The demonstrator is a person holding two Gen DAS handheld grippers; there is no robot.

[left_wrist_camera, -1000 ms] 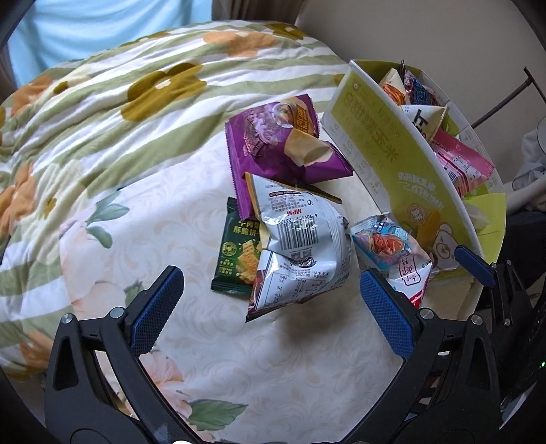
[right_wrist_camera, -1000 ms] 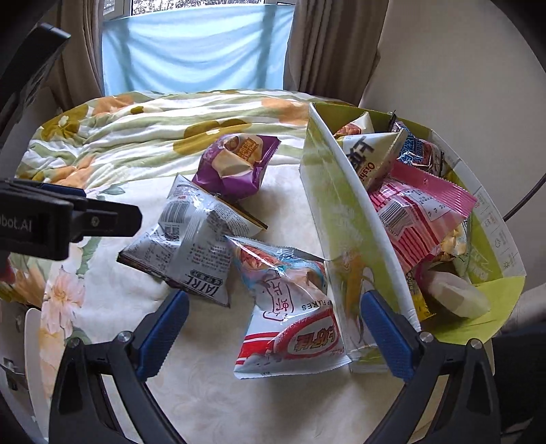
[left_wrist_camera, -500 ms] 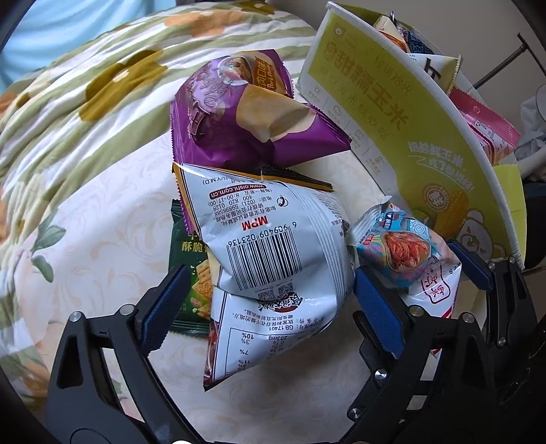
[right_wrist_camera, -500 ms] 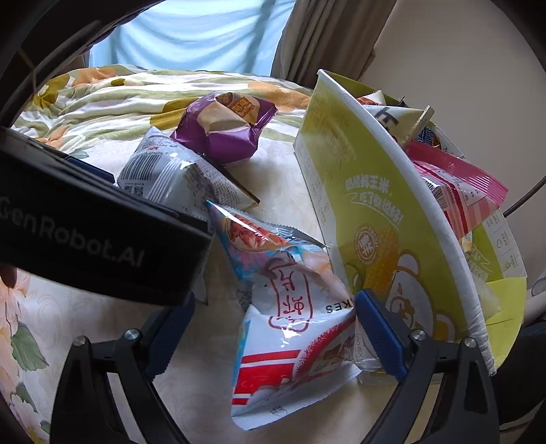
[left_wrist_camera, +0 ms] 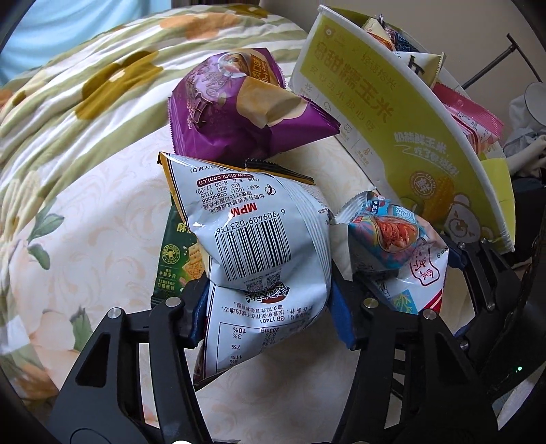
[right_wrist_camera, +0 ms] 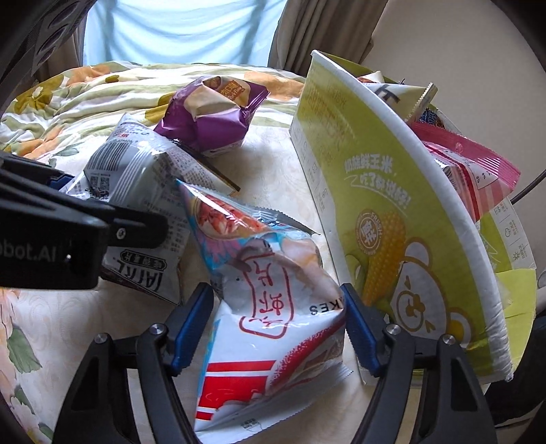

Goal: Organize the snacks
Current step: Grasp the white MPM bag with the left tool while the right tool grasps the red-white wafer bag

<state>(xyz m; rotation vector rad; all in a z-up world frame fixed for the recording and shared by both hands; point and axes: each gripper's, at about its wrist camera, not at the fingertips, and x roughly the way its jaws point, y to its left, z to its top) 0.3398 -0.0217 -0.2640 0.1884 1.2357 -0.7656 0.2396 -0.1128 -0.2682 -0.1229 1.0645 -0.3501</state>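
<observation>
My left gripper [left_wrist_camera: 269, 314] is shut on a silver barcode snack bag [left_wrist_camera: 259, 246], its blue pads pressing both sides; the bag also shows in the right wrist view [right_wrist_camera: 136, 191]. My right gripper [right_wrist_camera: 276, 324] is shut on a white, red and blue shrimp-chip bag [right_wrist_camera: 273, 307], which also shows in the left wrist view [left_wrist_camera: 392, 252]. A purple chip bag [left_wrist_camera: 239, 102] lies beyond. A green cracker pack [left_wrist_camera: 177, 263] lies partly under the silver bag. A yellow-green cardboard box [right_wrist_camera: 375, 205] with several snacks stands at the right.
The snacks lie on a floral bed cover [left_wrist_camera: 85, 153]. The left gripper's black body [right_wrist_camera: 51, 246] fills the left of the right wrist view. The box wall [left_wrist_camera: 392, 119] stands close to the right of both grippers. Curtains [right_wrist_camera: 324, 30] and wall lie behind.
Both grippers moved forward onto the bags and closed: the left on the silver bag, the right on the shrimp-chip bag. Both were open a second ago.
</observation>
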